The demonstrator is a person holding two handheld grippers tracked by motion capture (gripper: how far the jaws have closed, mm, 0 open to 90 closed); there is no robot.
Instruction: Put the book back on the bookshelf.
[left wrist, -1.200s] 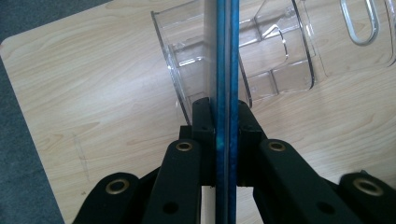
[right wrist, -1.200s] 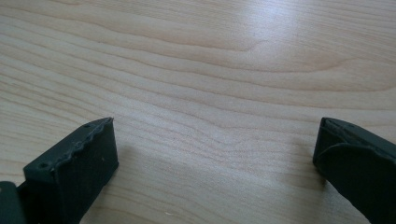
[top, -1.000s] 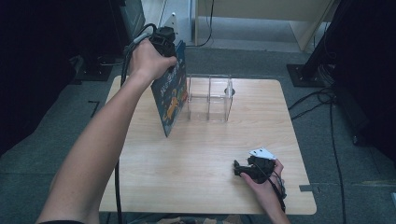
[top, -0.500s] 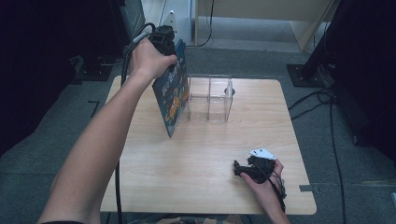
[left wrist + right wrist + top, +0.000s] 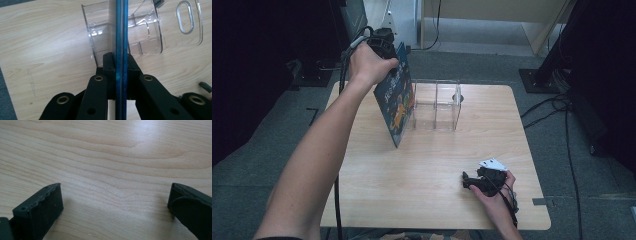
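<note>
A thin blue picture book [image 5: 396, 102] hangs tilted over the back left of the wooden table [image 5: 377, 175], its lower corner near the tabletop. My left gripper [image 5: 393, 59] is shut on the book's top edge; in the left gripper view the book [image 5: 121, 30] runs edge-on between the pads. A clear plastic divided holder [image 5: 436, 105] stands right beside the book, and it lies below the book [image 5: 147, 32] in the left gripper view. My right gripper [image 5: 466, 181] rests near the table's front right, jaws open with bare wood between the fingertips [image 5: 42, 202].
Dark equipment and stands ring the table on the left and right. Cables [image 5: 557, 107] trail across the grey floor at the right. A pale cabinet [image 5: 482, 20] stands beyond the far edge. Bare wood spreads across the table's middle and front left.
</note>
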